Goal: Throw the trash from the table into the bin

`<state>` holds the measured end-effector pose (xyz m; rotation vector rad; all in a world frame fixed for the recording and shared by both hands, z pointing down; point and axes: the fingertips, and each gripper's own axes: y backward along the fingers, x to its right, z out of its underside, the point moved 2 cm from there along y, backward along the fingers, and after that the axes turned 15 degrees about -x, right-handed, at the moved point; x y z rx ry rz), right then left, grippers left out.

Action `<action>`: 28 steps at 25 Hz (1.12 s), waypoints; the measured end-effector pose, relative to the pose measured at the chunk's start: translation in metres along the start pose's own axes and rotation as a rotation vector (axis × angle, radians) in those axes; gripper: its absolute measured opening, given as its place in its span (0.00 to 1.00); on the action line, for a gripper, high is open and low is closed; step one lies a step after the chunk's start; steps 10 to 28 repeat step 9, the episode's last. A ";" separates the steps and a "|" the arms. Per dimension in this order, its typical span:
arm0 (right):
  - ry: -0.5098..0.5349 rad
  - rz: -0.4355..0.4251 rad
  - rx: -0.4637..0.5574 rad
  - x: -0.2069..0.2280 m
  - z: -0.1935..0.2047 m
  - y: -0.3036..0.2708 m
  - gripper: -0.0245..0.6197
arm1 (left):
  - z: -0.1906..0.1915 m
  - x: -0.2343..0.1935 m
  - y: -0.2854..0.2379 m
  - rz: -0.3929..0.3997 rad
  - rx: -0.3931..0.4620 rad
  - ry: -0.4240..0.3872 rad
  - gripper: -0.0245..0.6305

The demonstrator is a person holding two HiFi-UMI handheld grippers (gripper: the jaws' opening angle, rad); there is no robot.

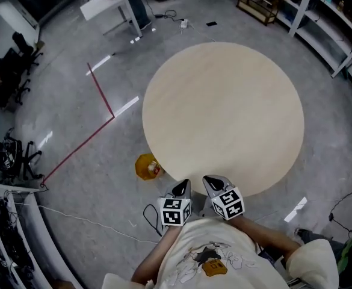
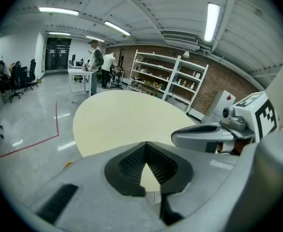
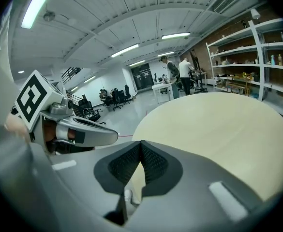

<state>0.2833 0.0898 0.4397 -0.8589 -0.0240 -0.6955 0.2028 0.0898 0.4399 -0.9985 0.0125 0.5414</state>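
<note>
The round beige table [image 1: 224,110] shows a bare top with no trash on it. A yellow bin [image 1: 147,166] stands on the floor by the table's near left edge, with something red and white inside. My left gripper [image 1: 183,186] and right gripper [image 1: 215,180] hover side by side at the table's near edge, close to my chest. Both are shut and hold nothing. In the left gripper view the left gripper [image 2: 145,145] has its jaws together over the table [image 2: 117,115], with the right gripper [image 2: 204,138] beside it. The right gripper view shows the right gripper [image 3: 141,144] also empty.
A red tape line [image 1: 100,92] runs across the grey floor at the left. A white desk [image 1: 106,5] stands far back, with people [image 2: 96,64] at it. Office chairs [image 1: 10,65] line the left side, shelves [image 1: 338,23] the right. A black cable [image 1: 151,215] lies near my feet.
</note>
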 end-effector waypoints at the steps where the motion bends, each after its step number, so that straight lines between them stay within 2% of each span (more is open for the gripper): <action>1: 0.006 0.008 0.006 0.002 0.001 0.003 0.05 | 0.000 0.004 -0.003 0.003 -0.001 -0.009 0.05; 9: 0.094 0.024 -0.020 -0.006 0.020 0.022 0.05 | 0.007 0.045 -0.008 0.042 -0.017 -0.068 0.05; 28: 0.094 0.024 -0.020 -0.006 0.020 0.022 0.05 | 0.007 0.045 -0.008 0.042 -0.017 -0.068 0.05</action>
